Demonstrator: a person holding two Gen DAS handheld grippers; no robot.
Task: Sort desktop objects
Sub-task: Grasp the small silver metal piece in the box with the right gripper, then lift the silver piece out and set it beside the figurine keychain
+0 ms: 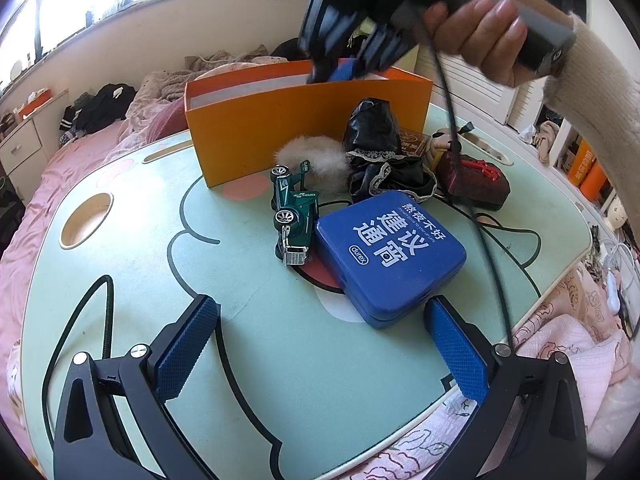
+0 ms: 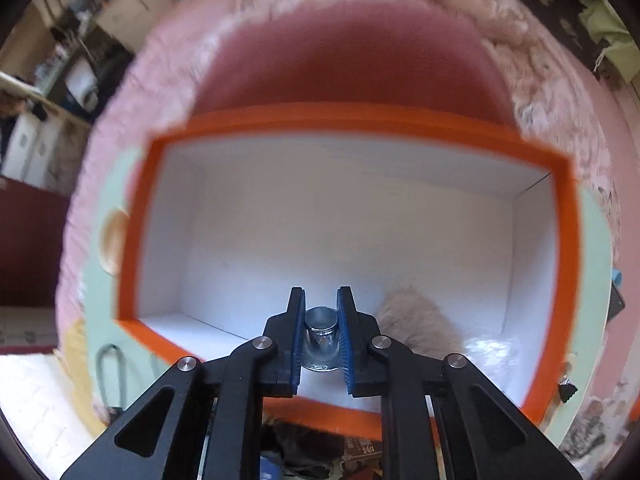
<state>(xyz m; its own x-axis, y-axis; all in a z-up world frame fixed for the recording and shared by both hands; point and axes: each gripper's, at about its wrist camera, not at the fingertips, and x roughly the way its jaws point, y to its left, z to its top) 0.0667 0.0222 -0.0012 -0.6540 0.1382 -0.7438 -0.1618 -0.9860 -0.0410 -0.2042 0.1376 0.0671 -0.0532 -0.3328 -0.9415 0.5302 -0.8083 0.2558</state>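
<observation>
Hovering above the open orange box (image 2: 568, 240) at the far side of a mint-green cartoon lap table (image 1: 132, 264): the right gripper (image 2: 321, 330), pointing steeply down into the white interior, blue pads (image 2: 298, 332) pinching a small silvery metal cylinder (image 2: 320, 334) between them, jaws drawn in close around it. Lying on the box floor just right of the cylinder: a pale fur pom-pom (image 2: 416, 326). Showing in the left wrist view: a hand (image 1: 480, 36) in a cream knitted sleeve (image 1: 592, 92) gripping the right tool's handle over the box's near wall, a black cable (image 1: 492, 256) trailing down across the table.

Waiting low at the near edge of the table: the left gripper (image 1: 320, 344), jaws spread wide, nothing between the blue pads (image 1: 182, 344).

Sitting just beyond it, close to the right pad: a blue Durex tin (image 1: 390, 252). Lying on its side touching the tin's left edge: a green toy car (image 1: 294, 212). Clustering farther back, near the orange box: a white fluffy ball (image 1: 310, 160), a black lace-trimmed garment (image 1: 380, 152), a dark red case (image 1: 474, 180) at the right.

Spreading around the table: pink bedding (image 1: 52, 168).
</observation>
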